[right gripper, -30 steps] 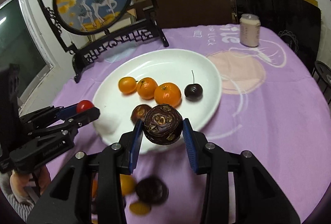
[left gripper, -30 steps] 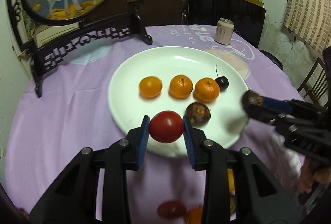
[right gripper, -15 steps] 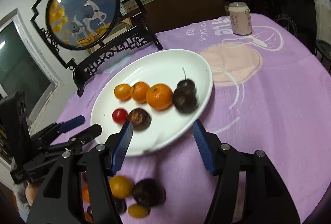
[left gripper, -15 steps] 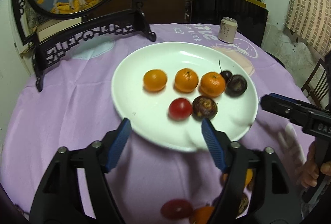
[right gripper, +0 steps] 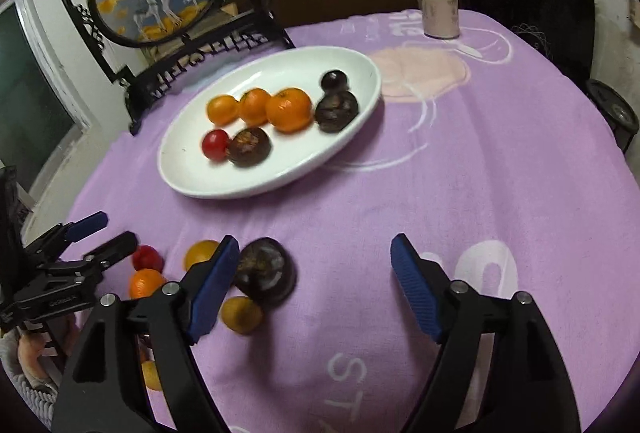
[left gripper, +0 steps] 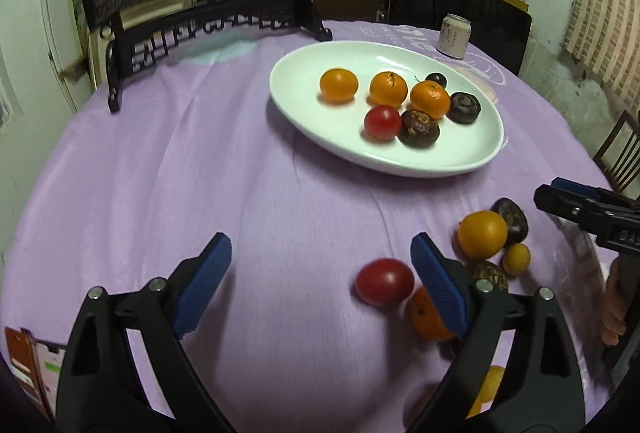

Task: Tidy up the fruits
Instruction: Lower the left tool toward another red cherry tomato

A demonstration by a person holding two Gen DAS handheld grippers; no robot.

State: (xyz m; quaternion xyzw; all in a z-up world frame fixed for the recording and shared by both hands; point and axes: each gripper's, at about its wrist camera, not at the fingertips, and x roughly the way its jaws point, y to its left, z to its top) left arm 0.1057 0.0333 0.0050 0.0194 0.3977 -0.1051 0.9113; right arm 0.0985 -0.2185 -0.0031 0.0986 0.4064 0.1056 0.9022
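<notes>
A white plate holds three oranges, a red tomato, two dark brown fruits and a cherry. Loose fruits lie on the purple cloth: a red tomato, oranges, a dark fruit and a small yellow one. My left gripper is open and empty above the cloth, the tomato just inside its right finger. My right gripper is open and empty, the dark fruit beside its left finger.
A round deer picture on a black carved stand stands at the back left. A drink can stands beyond the plate. A phone in a brown case lies at the near left edge. Chairs ring the table.
Both grippers let go of their fruits on the plate, the left a red tomato and the right a dark fruit, opened, and drew back toward the loose fruit pile.
</notes>
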